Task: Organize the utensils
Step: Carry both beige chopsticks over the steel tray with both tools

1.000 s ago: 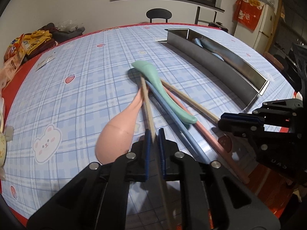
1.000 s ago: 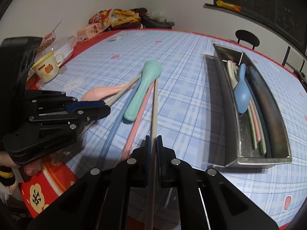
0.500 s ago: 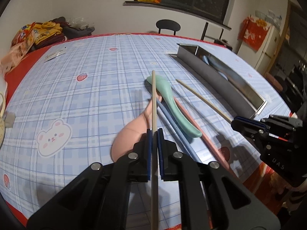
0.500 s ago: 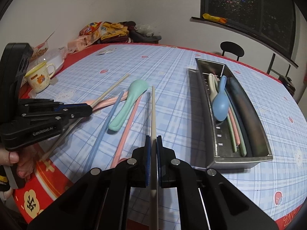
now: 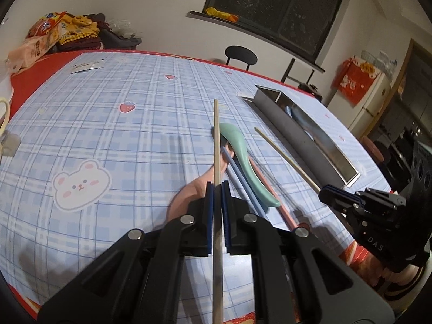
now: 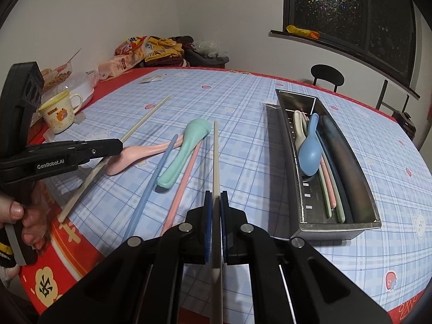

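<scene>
My left gripper [image 5: 217,187] is shut on a beige chopstick [image 5: 216,140], held clear of the table. My right gripper [image 6: 216,197] is shut on a second beige chopstick [image 6: 215,156], also lifted. Below them on the plaid cloth lie a green spoon [image 6: 186,151], a pink spoon [image 6: 135,154], a blue chopstick [image 6: 151,186] and a pink chopstick [image 6: 181,189]. The steel tray [image 6: 337,224] stands to the right, with a blue spoon [image 6: 310,151] and several utensils inside.
A mug [image 6: 60,110] and snack bags [image 6: 140,48] sit at the table's far left. A black chair [image 6: 326,77] stands behind the table. A hand [image 6: 16,210] grips the left tool near the red table edge [image 6: 81,243].
Both beige chopsticks have come up off the pile. The left gripper rolled and rose, so its chopstick now points straight ahead. The right gripper tilted upward.
</scene>
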